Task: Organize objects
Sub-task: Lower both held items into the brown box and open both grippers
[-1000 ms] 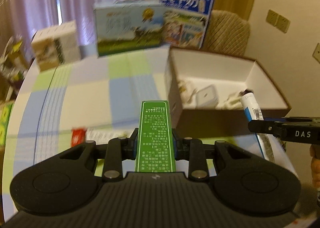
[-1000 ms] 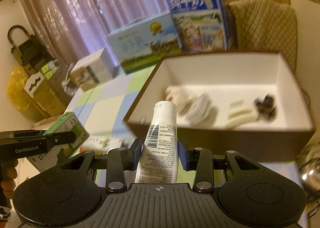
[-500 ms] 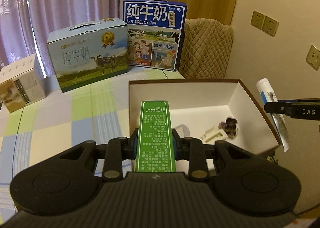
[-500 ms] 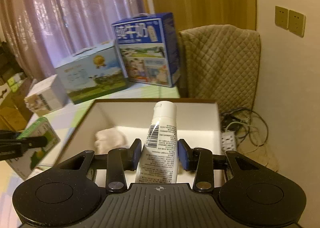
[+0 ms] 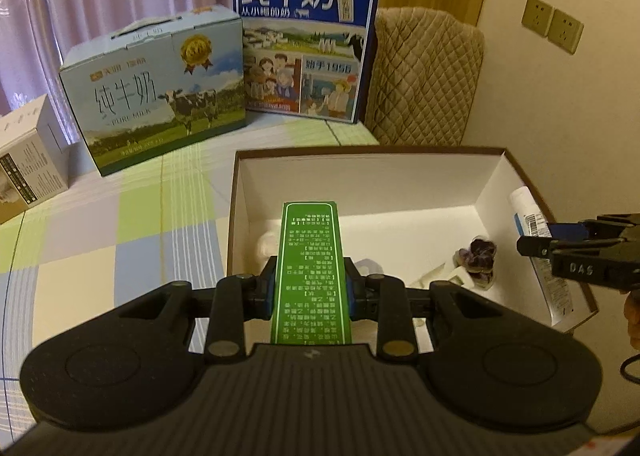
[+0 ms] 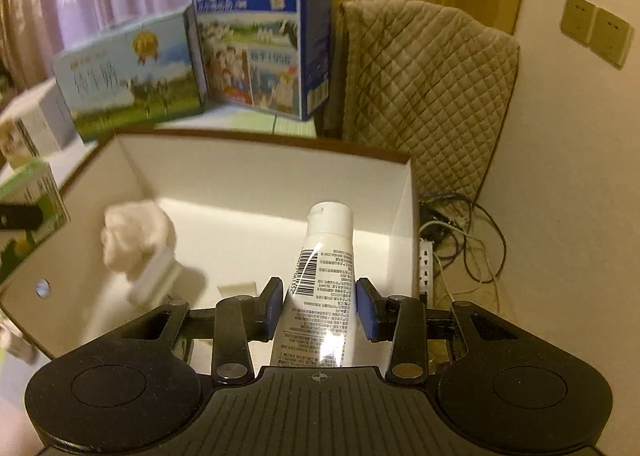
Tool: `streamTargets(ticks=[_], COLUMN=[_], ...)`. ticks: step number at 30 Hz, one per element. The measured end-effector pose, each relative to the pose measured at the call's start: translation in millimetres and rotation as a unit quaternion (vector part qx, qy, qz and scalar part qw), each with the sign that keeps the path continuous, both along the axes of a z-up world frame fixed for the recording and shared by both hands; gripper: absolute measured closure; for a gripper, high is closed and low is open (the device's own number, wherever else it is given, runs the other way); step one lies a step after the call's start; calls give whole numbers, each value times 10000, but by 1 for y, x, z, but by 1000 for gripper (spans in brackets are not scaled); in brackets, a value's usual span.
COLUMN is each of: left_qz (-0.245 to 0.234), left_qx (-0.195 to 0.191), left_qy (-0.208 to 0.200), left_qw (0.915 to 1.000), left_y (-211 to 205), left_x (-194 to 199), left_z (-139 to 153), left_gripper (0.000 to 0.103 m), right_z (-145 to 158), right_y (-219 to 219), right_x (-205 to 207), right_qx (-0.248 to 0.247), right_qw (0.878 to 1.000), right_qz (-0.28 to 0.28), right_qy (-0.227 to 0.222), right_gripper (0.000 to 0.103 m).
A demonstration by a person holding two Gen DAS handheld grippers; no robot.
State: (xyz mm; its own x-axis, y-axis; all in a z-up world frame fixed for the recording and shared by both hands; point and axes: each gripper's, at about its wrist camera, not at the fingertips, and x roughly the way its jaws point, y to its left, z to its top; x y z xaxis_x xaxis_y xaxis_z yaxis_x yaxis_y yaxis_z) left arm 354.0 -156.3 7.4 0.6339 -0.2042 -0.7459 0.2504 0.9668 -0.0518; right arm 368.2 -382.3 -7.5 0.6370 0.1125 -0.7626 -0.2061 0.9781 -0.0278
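A green printed carton (image 5: pixel 310 268) is held in my left gripper (image 5: pixel 310 290), which is shut on it above the near left part of the open white-lined box (image 5: pixel 360 152). My right gripper (image 6: pixel 320 312) is shut on a white tube (image 6: pixel 326 256) with a barcode, its cap pointing into the box's far right corner (image 6: pixel 400 192). In the left wrist view the right gripper (image 5: pixel 560 248) and the tube (image 5: pixel 534 216) hang over the box's right wall. In the right wrist view the green carton (image 6: pixel 28 212) shows at the left edge.
Inside the box lie a white cloth lump (image 6: pixel 136 232), a small white case (image 6: pixel 154 276) and a purple item (image 5: pixel 478 256). Two milk cartons (image 5: pixel 160 88) (image 5: pixel 304 40) stand behind on the checked tablecloth. A quilted chair (image 6: pixel 420 88), a power strip and cables (image 6: pixel 460 224) are to the right.
Both grippers have risen from near the table and moved forward over the open box, each still holding its object. The tube now points down into the box.
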Motion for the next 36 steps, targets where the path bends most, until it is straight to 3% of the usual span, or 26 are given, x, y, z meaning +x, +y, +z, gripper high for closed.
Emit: streamTargets(ticks=[11,25,28,36], left_qz=[-5,-72,-91,-176], left_qx=[110,206,200,303], left_qy=[188,253,278,290], left_qw=[9998,9994,9994,9990], left_y=[-1,-11,-11,-6], left_x=[9,17,18,12], left_z=[-19,-28,-28,-25], left_gripper=[77,77,68,60], right_z=[-26,-15,-13,-2], right_y=[10,-2,-5,-14], right_x=[8,1,-1,-14], right_qx=[-451,-25,62,271], right_qw=[9986,9995,9993,9981], right_qz=[68,12,26,272], right_qy=[258,303,357,490], right_gripper=[66,65,65,65])
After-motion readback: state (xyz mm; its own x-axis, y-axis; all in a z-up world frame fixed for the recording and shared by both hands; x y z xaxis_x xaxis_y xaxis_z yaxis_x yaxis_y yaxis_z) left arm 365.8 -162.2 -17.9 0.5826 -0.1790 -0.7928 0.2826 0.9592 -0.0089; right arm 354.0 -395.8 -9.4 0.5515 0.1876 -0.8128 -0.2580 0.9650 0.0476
